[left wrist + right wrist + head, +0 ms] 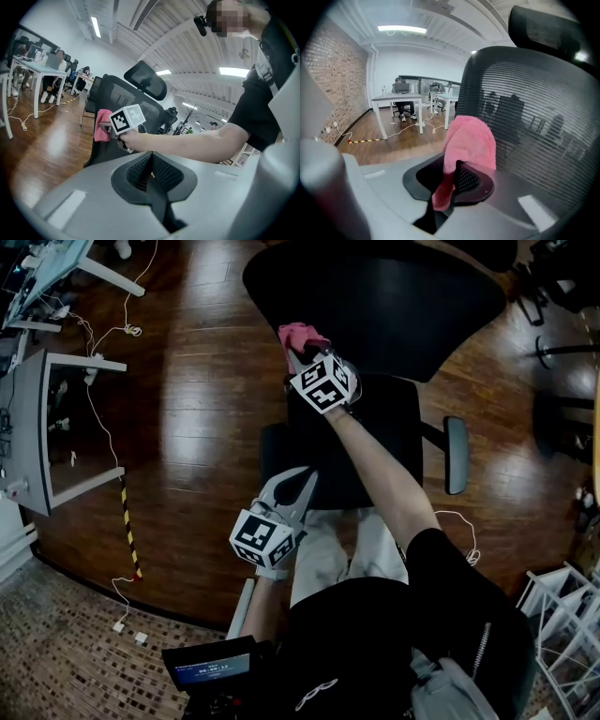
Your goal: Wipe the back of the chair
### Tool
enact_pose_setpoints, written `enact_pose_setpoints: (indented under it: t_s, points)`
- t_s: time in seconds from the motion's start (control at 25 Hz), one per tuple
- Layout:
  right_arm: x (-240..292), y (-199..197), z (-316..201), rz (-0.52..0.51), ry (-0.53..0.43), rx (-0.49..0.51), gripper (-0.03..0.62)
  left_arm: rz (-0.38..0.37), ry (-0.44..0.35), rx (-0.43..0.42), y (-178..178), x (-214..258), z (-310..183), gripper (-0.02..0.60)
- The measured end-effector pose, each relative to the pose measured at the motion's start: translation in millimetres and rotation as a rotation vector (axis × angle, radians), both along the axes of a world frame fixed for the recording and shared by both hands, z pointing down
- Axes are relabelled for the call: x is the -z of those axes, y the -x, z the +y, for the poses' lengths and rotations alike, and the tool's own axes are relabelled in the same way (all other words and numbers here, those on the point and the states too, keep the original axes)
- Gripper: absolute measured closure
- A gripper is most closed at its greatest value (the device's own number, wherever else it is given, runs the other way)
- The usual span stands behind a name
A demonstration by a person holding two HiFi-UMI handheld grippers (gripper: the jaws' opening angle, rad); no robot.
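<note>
Right fingers: my right gripper (pixel 451 177) is clamped on a pink cloth (pixel 469 140), most of it sticking up past the tips.
Cloth vs chair: it's right up at the left edge of the chair back (pixel 534 112), the black mesh part. Can't tell if it's actually pressing on it.
Left fingers: my left gripper (pixel 151 169) is closed on nothing, held low near my lap, well apart from the cloth.
Chair: black, headrest (pixel 543 28) above the mesh, standing on the wood floor (pixel 187 390).
Far side: white tabletop (pixel 396 98) with people sitting behind it.
</note>
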State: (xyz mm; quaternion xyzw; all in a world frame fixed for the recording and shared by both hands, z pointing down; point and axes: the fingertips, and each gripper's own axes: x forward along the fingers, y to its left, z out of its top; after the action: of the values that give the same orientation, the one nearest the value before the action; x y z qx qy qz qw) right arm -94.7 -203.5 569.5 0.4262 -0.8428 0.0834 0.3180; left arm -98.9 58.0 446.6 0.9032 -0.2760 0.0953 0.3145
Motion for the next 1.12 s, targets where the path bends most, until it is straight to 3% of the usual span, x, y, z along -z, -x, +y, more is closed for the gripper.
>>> enact_pose_setpoints:
  t_s: [0.24, 0.36, 0.96, 1.12]
  points:
    - [-12.4, 23.8, 13.5, 0.013, 0.003, 0.134, 0.553, -0.002, -0.004, -0.01, -5.8, -0.6, -2.1, 0.591]
    - [-19.0, 9.3, 16.0, 0.021, 0.01, 0.116, 0.553, -0.005, -0.003, -0.015, -10.9, -2.5, -2.2, 0.591]
    - [-32.9, -165.7, 34.3, 0.031, 0.006, -0.097, 0.553, -0.001, 0.021, -0.138, -96.2, -21.3, 11.6, 0.591]
    - [-33.9, -219.0, 42.2, 0.019, 0.013, -0.193, 0.551, -0.005, 0.021, -0.165, -117.6, -21.9, 14.1, 0.591]
